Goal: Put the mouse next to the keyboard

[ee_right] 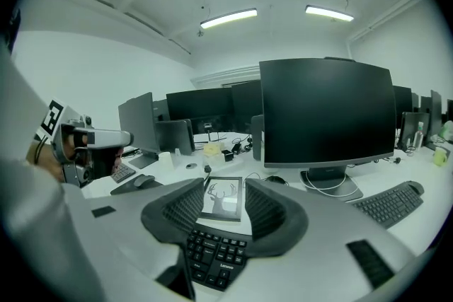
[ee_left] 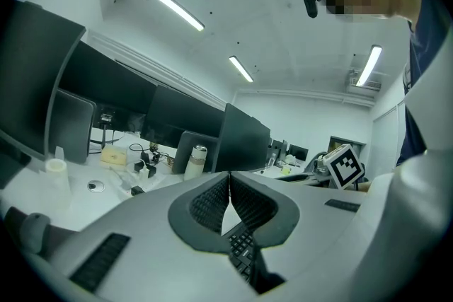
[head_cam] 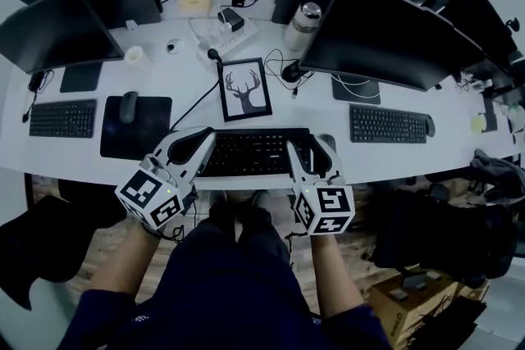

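Mouse (head_cam: 129, 106) first: where is it lying?

On the dark mat (head_cam: 152, 135), off to the left of the keyboard (head_cam: 254, 152) in front of the person. Nothing touches it.

So no part of the job is done?

As I judge it, none. The mouse is apart from that keyboard, with a strip of mat and the left tongs (ee_left: 229, 179) between them. It actually lies nearer another keyboard (head_cam: 63, 118) further left on the desk (head_cam: 189, 74), but I take the middle one as the target.

And the tongs?

The left tongs are closed, pads meeting at the tips, with nothing caught in them. They hang over the middle keyboard's left end. The right tongs (ee_right: 225, 186) stand partly open and hold nothing. Through the gap you see only the keys and a deer picture (ee_right: 228, 203) standing beyond. They hover at the keyboard's right end.

What is left, then?

Everything: one pair has to open over the mouse, close on it, carry it across and set it down just beside the keyboard. The left pair is the nearer, I'd say.
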Tool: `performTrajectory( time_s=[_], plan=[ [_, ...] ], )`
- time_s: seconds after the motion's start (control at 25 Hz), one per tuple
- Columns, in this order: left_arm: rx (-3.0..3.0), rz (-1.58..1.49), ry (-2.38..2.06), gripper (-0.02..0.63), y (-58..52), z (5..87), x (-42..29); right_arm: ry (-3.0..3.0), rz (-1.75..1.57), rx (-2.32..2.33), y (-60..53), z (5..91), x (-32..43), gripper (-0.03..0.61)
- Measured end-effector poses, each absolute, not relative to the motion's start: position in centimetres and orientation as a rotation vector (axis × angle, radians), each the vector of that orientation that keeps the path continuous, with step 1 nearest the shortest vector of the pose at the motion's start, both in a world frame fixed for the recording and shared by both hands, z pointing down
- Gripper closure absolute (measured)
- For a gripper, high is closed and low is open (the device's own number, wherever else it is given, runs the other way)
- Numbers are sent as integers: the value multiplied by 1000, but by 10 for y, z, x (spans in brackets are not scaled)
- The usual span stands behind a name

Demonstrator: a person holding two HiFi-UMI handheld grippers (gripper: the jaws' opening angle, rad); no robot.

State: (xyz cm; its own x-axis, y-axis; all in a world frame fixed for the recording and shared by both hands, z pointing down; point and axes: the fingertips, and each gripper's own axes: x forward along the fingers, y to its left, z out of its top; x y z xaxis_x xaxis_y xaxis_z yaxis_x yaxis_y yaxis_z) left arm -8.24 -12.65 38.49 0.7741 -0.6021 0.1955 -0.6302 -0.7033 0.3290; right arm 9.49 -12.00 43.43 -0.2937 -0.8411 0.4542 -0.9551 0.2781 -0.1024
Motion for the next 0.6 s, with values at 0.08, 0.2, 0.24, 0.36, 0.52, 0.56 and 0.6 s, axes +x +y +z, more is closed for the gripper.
performTrajectory(
  time_s=[0.08, 0.2, 0.24, 0.36, 0.52, 0.56, 0.6],
  plan=[
    [2591, 98, -947, 583, -127, 383, -85, -2258, 507, 1629, -121, 430, 90, 397],
    [2592, 90, -957, 583, -127, 380, -89, -2278, 490, 1622, -122, 424, 84, 407],
    [2592, 87, -961, 583, -127, 379, -90, -2285, 484, 1621, -122, 421, 82, 414],
    [2592, 78, -970, 583, -126, 377, -94, -2305, 465, 1622, -122, 413, 77, 432],
    [2588, 67, -978, 583, -125, 377, -98, -2325, 444, 1621, -121, 406, 71, 456],
    [2587, 64, -980, 583, -125, 377, -99, -2329, 441, 1620, -120, 404, 70, 463],
    [2585, 62, -981, 583, -125, 377, -99, -2333, 438, 1620, -120, 402, 69, 469]
  ],
)
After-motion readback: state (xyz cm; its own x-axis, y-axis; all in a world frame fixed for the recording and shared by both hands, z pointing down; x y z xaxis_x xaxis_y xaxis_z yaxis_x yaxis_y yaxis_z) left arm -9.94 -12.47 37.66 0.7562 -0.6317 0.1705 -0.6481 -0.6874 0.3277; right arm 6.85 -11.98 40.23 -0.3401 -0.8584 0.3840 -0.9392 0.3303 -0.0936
